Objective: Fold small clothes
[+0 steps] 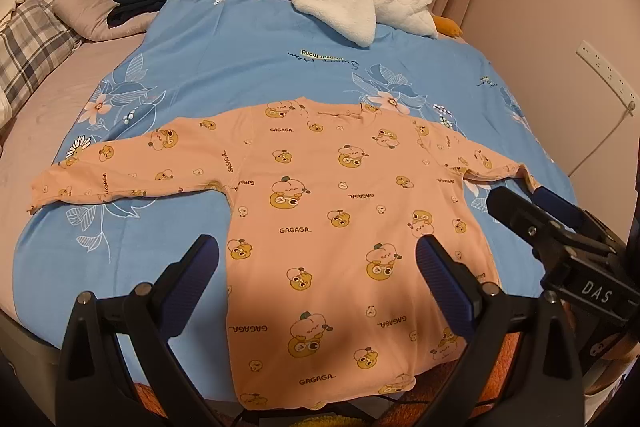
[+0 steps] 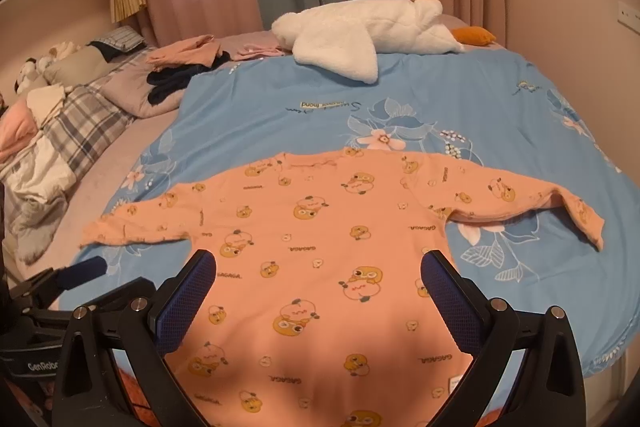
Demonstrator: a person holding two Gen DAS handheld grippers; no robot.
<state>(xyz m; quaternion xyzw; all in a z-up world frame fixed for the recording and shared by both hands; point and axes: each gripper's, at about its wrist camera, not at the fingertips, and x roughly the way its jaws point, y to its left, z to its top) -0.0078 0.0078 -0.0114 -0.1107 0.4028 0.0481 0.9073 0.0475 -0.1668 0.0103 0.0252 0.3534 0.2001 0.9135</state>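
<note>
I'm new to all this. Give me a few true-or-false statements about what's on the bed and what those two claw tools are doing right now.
1. The pink shirt lies spread flat on the blue sheet, both sleeves out. True.
2. The left gripper is clamped on a sleeve. False: its fingers are open and hold nothing.
3. A white plush toy lies at the far end of the bed. True.
4. The shirt is already folded in half. False: no fold has been made.
5. The right gripper is open above the shirt's body. True.
</note>
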